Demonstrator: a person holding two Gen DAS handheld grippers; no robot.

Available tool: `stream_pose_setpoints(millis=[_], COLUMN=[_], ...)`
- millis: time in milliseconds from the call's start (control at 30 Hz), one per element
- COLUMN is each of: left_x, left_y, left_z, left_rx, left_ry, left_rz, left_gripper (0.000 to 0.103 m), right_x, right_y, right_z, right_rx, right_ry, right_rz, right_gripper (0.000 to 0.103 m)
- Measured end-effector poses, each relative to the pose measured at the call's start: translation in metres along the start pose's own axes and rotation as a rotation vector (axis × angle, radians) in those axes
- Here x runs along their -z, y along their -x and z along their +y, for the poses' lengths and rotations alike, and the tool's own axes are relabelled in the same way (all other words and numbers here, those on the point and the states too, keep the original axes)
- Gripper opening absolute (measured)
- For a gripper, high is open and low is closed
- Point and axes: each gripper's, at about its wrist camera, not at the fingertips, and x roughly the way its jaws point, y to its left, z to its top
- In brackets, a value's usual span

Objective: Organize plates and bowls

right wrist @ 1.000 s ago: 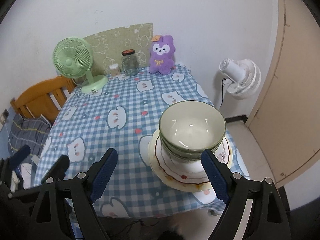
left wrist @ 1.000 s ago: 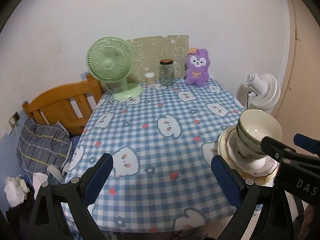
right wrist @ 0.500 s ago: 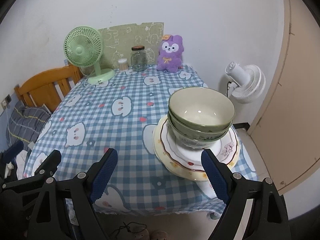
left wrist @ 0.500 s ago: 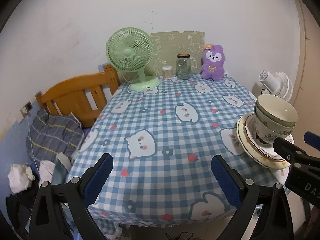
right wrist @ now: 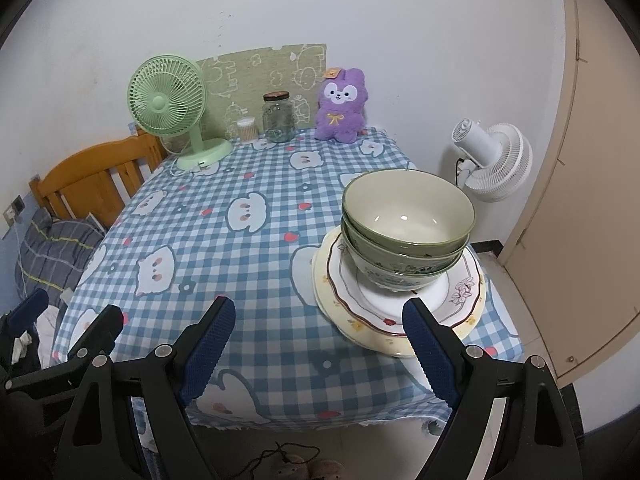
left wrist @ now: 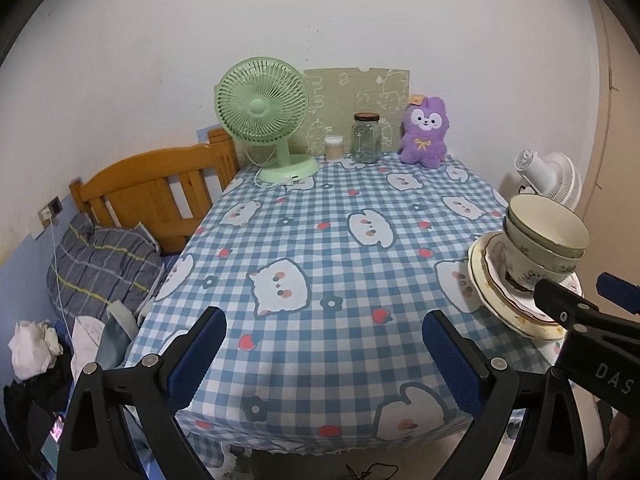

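A stack of green bowls (right wrist: 408, 224) sits on a stack of plates (right wrist: 460, 292) at the front right of the table with the blue checked cloth (right wrist: 240, 248). The bowls (left wrist: 544, 240) and plates (left wrist: 492, 280) also show at the right of the left wrist view. My right gripper (right wrist: 316, 348) is open and empty, held back off the table's front edge, its right finger just in front of the plates. My left gripper (left wrist: 324, 356) is open and empty over the front edge of the cloth (left wrist: 320, 248). The right gripper's fingers (left wrist: 568, 312) show at the right of the left wrist view.
At the back of the table stand a green fan (right wrist: 172, 112), a glass jar (right wrist: 278, 118), a small cotton-swab jar (right wrist: 246, 130) and a purple plush toy (right wrist: 342, 106). A wooden bed frame (left wrist: 160, 196) with bedding is at the left. A white floor fan (right wrist: 496, 160) and a door (right wrist: 592, 200) are at the right.
Both grippers have pulled back and away from the table, so more of it shows. The bowls and plates stay stacked in place. Both grippers stay open.
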Motion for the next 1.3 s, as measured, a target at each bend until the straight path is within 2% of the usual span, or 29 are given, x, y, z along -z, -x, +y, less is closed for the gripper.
stream_pose_setpoints(millis=[1300], left_x=[-0.0066], left_y=[-0.0015], left_z=[0.0], left_rx=[0.001], left_ry=[0.035], left_rz=[-0.017], left_gripper=[0.103], right_x=[-0.0064], right_y=[0.0006], right_z=[-0.0022], right_rx=[0.015], right_ry=[0.012], right_rz=[-0.013], right_gripper=[0.088])
